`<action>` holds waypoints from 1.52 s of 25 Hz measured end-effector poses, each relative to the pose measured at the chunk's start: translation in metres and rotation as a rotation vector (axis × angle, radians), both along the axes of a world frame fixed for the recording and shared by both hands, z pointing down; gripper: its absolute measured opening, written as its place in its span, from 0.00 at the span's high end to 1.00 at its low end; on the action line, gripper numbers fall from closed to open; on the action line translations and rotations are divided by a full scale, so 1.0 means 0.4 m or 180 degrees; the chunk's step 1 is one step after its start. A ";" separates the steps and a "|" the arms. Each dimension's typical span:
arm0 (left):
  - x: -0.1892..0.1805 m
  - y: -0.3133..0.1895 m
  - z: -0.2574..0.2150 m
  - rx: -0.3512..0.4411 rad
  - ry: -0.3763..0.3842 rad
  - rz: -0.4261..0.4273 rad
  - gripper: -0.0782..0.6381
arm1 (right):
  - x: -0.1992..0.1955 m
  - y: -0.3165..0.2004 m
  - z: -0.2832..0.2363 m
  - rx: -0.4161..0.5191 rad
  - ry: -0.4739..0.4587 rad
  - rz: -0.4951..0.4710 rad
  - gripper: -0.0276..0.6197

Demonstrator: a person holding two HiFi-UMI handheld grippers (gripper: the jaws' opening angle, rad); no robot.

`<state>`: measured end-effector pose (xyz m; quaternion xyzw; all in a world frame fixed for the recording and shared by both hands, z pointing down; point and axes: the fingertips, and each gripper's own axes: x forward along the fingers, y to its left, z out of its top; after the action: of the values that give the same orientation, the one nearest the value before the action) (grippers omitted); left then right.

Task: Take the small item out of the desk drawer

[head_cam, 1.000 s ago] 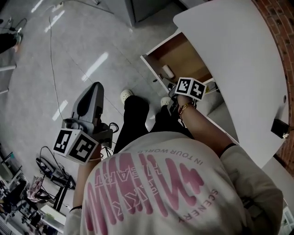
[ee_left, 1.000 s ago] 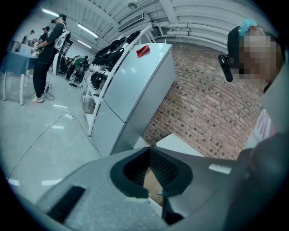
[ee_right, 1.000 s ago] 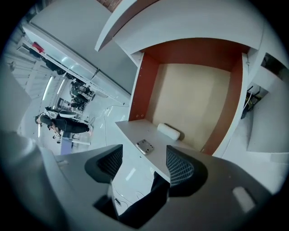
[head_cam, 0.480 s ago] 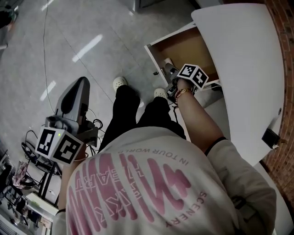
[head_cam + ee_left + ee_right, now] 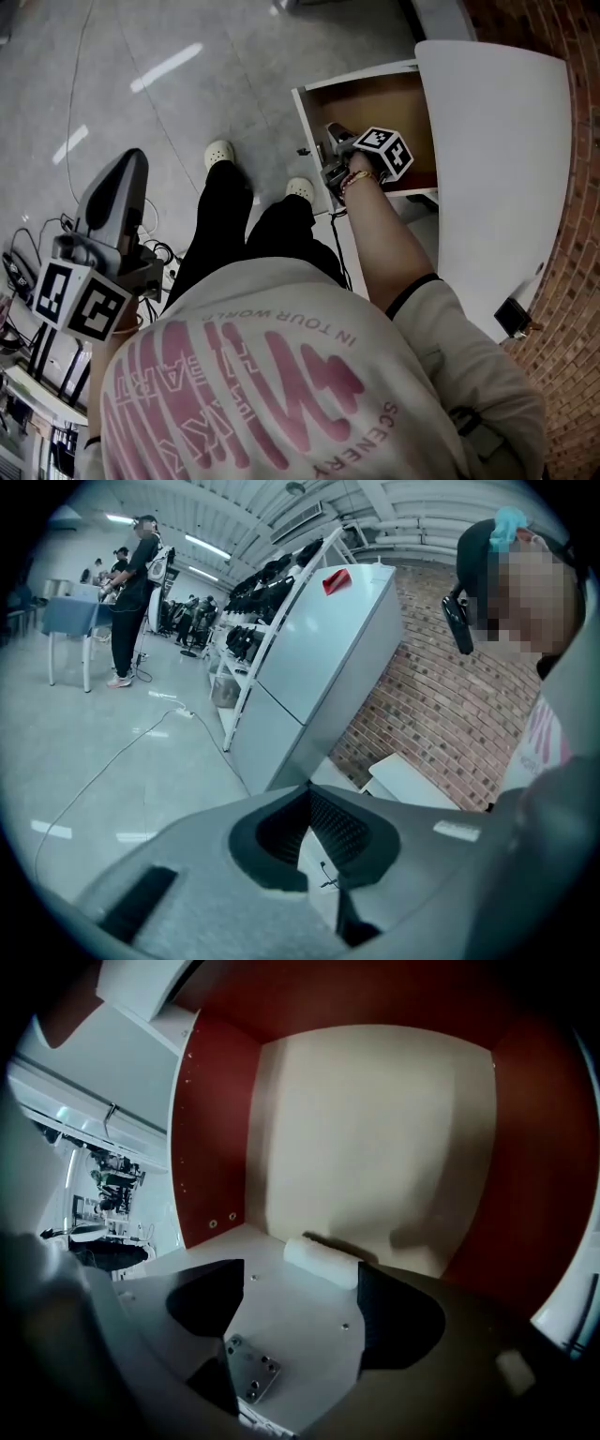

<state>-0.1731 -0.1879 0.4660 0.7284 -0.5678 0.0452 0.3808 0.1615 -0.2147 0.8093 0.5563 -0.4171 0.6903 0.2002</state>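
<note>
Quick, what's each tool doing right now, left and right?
Left tool: shut, empty.
Right tool: open, jaws just been opening; small white cylindrical roll lies just beyond its tips, not gripped.

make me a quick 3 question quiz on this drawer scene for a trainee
1. True or false: the left tongs hold the small white roll.
2. The right tongs are: A) shut on the roll; B) open, pointing down into the open drawer; C) shut, away from the drawer.
3. What colour are the drawer's inner side walls?

Key
1. False: the left tongs are shut on nothing, away from the drawer; the roll lies in the drawer.
2. B: their jaws have just been opening, and the roll lies just beyond the tips, ungripped.
3. Red-brown.
</note>
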 end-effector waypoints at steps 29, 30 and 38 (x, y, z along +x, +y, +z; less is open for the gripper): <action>-0.062 0.100 0.102 -0.0247 -0.0120 -0.0551 0.88 | 0.025 0.005 0.152 -0.0526 -0.0174 0.0490 0.25; -0.062 0.101 0.103 -0.0250 -0.0117 -0.0555 0.88 | 0.025 0.006 0.153 -0.0541 -0.0166 0.0493 0.25; -0.064 0.106 0.108 -0.0258 -0.0123 -0.0560 0.88 | 0.026 0.013 0.159 -0.0693 -0.0068 0.0489 0.29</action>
<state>-0.1986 -0.1455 0.5091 0.6586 -0.6346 0.0486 0.4014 0.1720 -0.2094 0.8730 0.5542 -0.2979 0.7507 0.2015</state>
